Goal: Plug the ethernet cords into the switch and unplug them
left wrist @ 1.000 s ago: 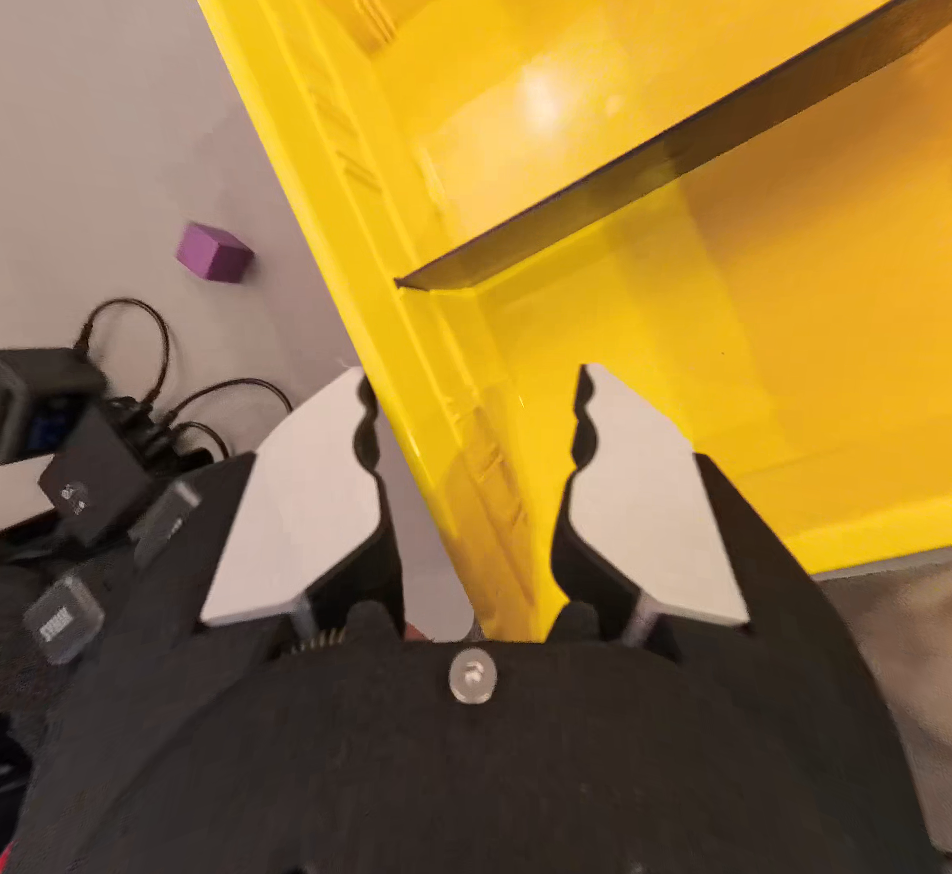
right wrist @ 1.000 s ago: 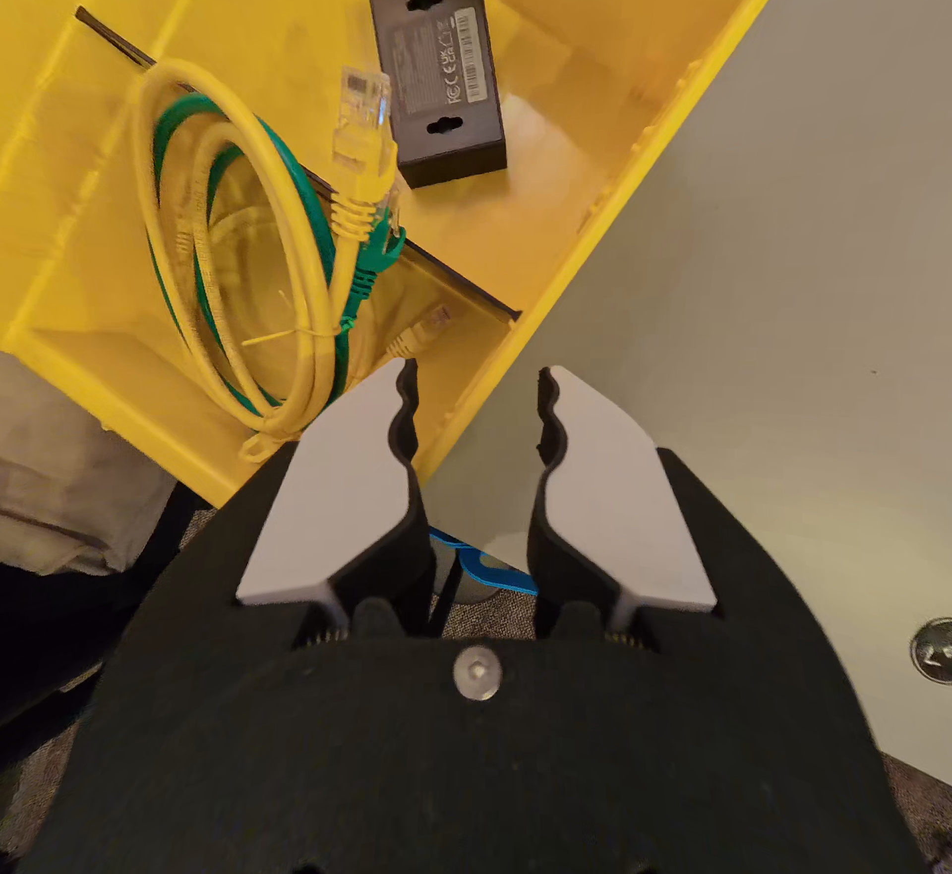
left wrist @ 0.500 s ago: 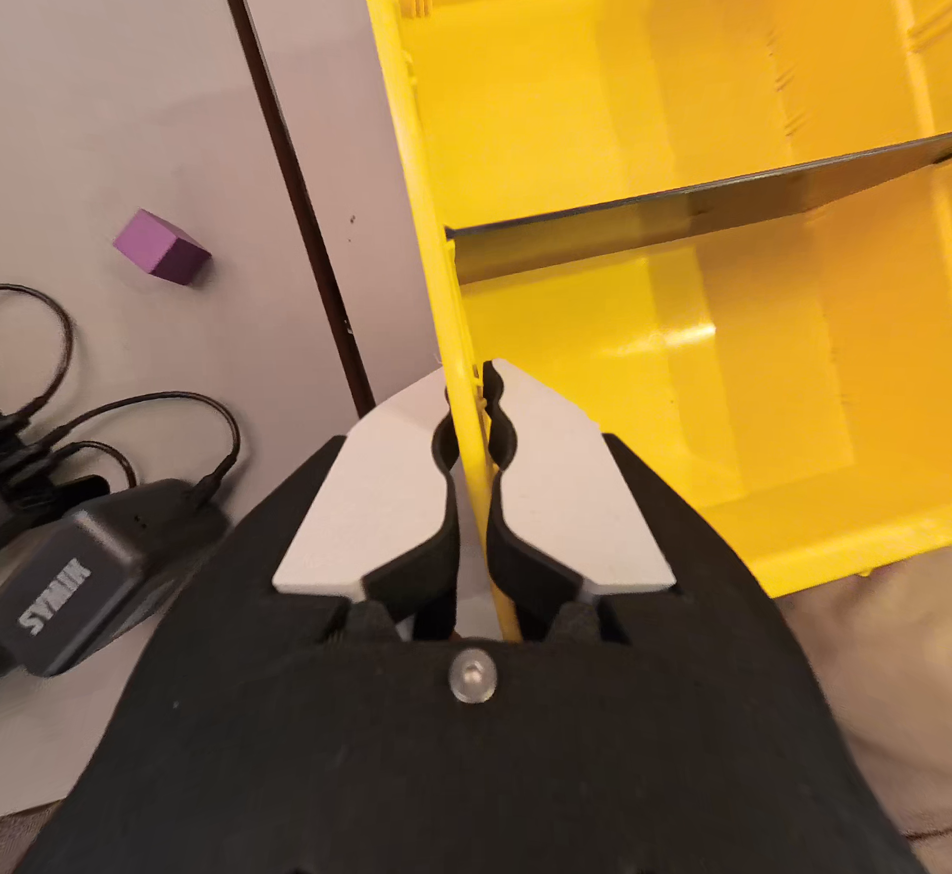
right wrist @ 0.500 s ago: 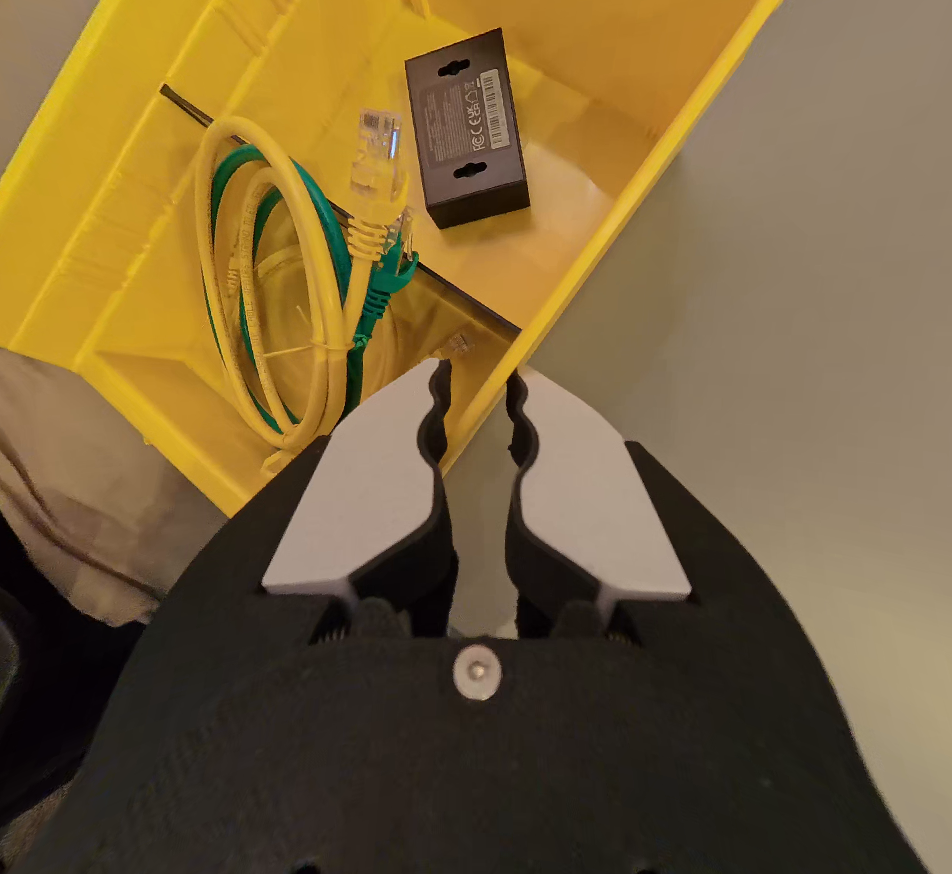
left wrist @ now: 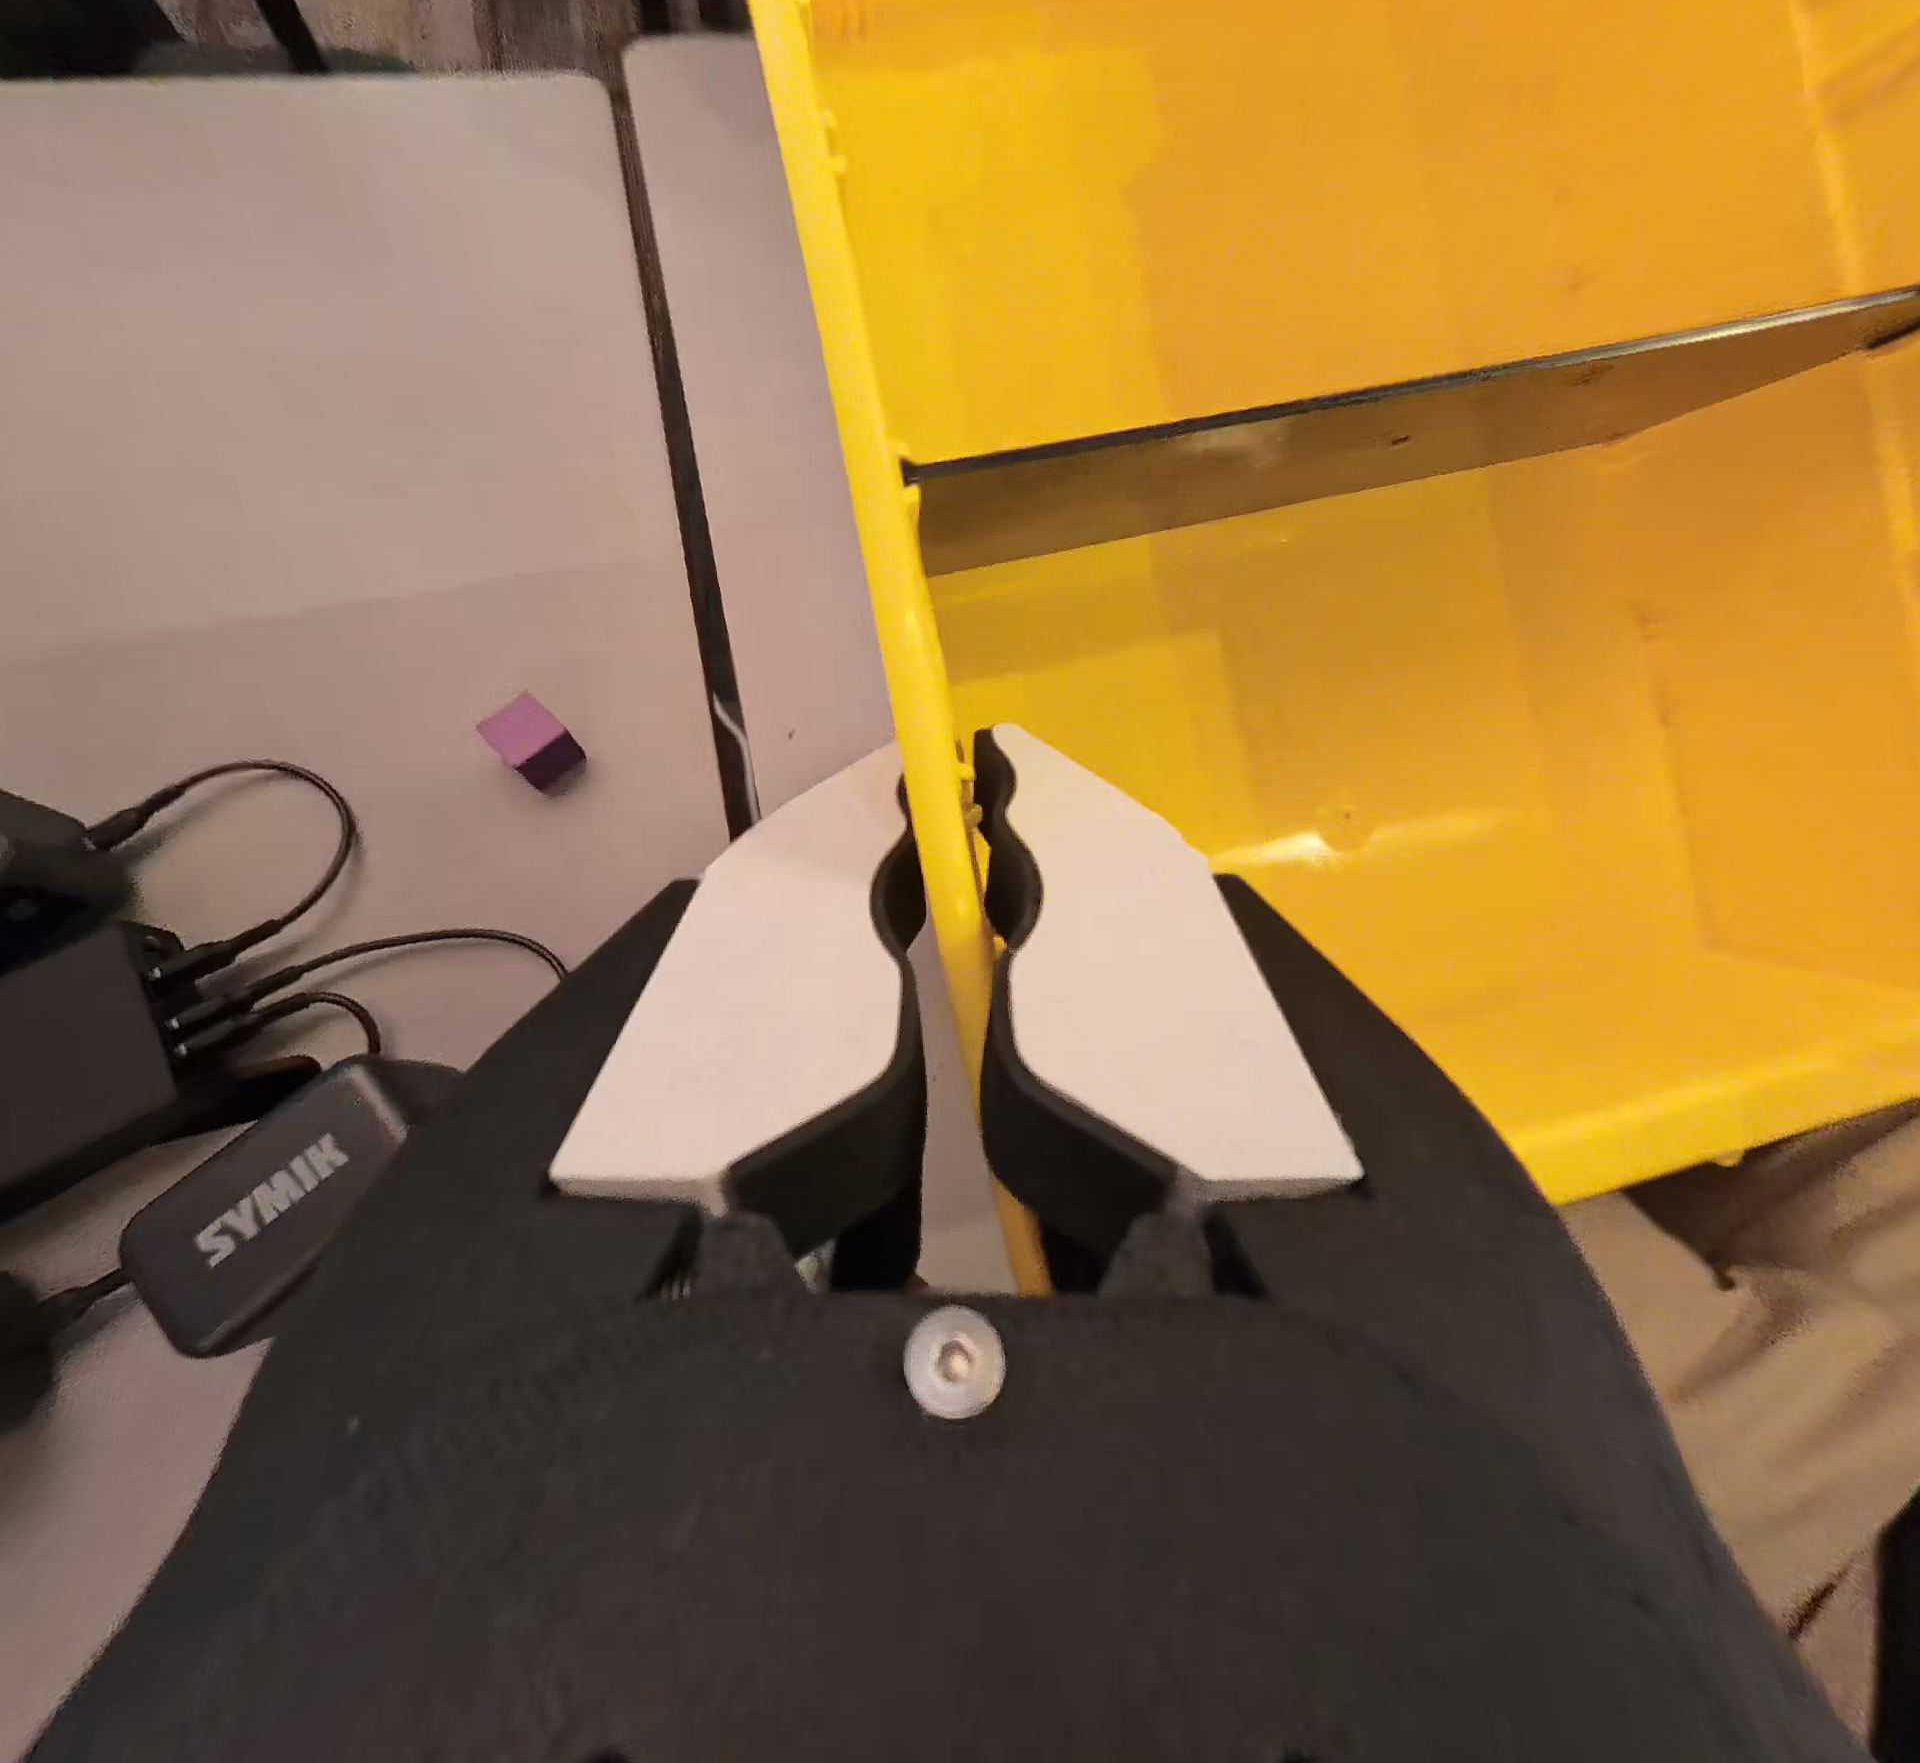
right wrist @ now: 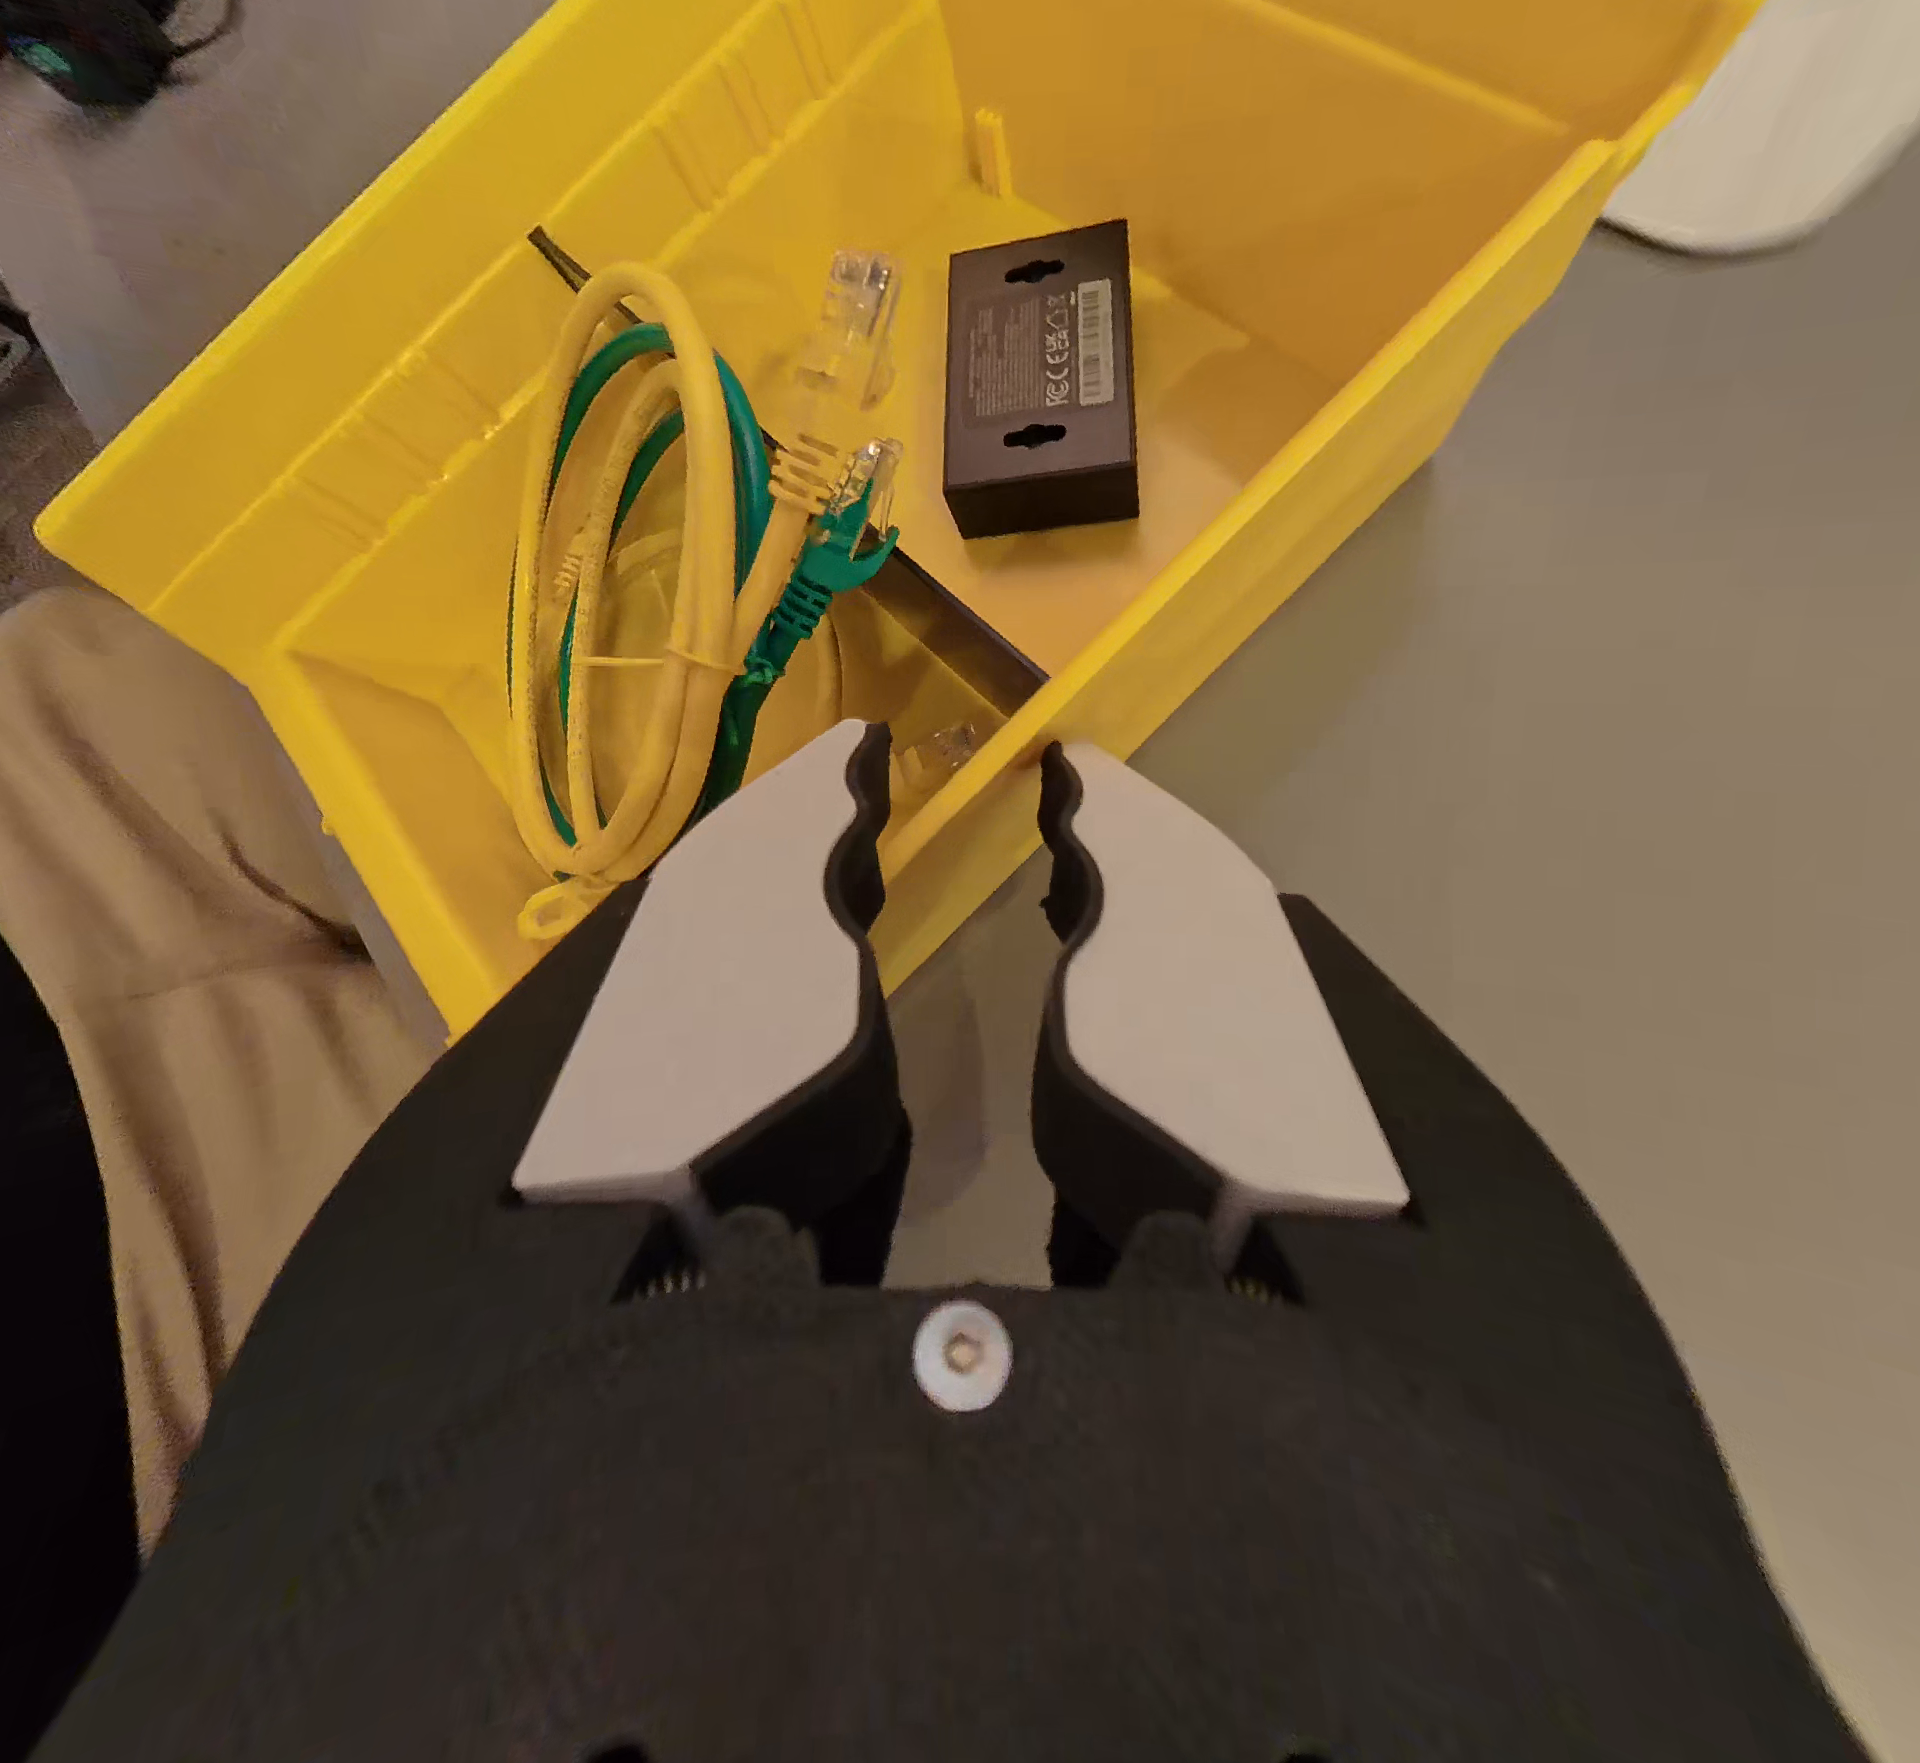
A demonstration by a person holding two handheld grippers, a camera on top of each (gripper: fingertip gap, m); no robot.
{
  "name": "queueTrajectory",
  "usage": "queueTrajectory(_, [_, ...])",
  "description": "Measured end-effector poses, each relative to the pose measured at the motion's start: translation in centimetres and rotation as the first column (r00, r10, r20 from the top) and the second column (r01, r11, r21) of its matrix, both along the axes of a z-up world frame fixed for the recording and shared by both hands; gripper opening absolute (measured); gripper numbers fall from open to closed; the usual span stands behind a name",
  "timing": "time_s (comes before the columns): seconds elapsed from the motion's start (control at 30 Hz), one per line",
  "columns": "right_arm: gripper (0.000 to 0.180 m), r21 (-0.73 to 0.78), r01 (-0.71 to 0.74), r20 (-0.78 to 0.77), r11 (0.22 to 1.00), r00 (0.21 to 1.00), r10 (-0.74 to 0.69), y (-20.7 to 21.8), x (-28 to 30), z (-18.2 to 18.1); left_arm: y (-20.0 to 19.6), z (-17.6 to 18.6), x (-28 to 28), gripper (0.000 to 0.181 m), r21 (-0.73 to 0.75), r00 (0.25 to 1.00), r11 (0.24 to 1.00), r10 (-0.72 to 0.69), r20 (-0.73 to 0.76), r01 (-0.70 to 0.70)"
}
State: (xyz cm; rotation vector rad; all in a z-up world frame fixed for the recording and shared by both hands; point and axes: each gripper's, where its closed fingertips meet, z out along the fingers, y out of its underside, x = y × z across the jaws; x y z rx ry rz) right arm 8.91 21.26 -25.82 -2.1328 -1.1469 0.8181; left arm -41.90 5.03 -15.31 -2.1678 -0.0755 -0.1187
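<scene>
A yellow bin (right wrist: 1247, 103) holds a small black switch (right wrist: 1039, 378), lying underside up in the far compartment. A coiled yellow ethernet cord (right wrist: 623, 570) and a green one (right wrist: 810, 591) lie in the near compartment, their clear plugs resting over the black divider (right wrist: 956, 617). My right gripper (right wrist: 956, 752) is shut on the bin's right rim. My left gripper (left wrist: 945, 768) is shut on the bin's left wall (left wrist: 831, 259). The left wrist view shows only bare bin floor and the divider (left wrist: 1351, 446).
On the grey table left of the bin are a purple cube (left wrist: 528, 755) and black power adapters with cables (left wrist: 94, 1007). A dark seam (left wrist: 675, 466) splits the table. Beige fabric (right wrist: 156, 830) lies at the near edge. A white object (right wrist: 1766, 155) sits beyond the bin.
Both grippers closed onto the bin's side walls, the left first. Both views have since pulled back with the bin in hold, showing more of the table and the whole bin.
</scene>
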Motion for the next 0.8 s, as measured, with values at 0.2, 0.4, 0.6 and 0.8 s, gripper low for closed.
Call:
queueTrajectory(0.2, [0.039, 0.020, -0.089, -0.099, 0.996, 0.991, 0.091, -1.9, -11.0, 0.2, -0.6, 3.6, 1.9, 0.006, 0.071, 0.999, 0.997, -0.024, -0.031, 0.027])
queueTrajectory(0.4, [0.079, -0.033, -0.183, -0.221, 0.983, 0.960, 0.172, -4.6, -19.0, -0.1, 0.7, 6.6, 5.9, 0.006, 0.121, 0.994, 0.988, -0.085, -0.069, 0.093])
queueTrajectory(0.6, [0.077, 0.014, -0.083, -0.368, 0.996, 0.926, 0.083, -2.2, -11.9, 6.3, 4.8, 8.0, 15.5, 0.006, 0.135, 0.964, 0.955, -0.256, -0.072, 0.263])
queueTrajectory(0.8, [0.091, 0.174, 0.043, -0.530, 0.984, 0.846, 0.057, -3.7, 1.6, 13.8, 13.0, 5.8, 28.3, 0.006, 0.030, 0.855, 0.857, -0.510, -0.094, 0.515])
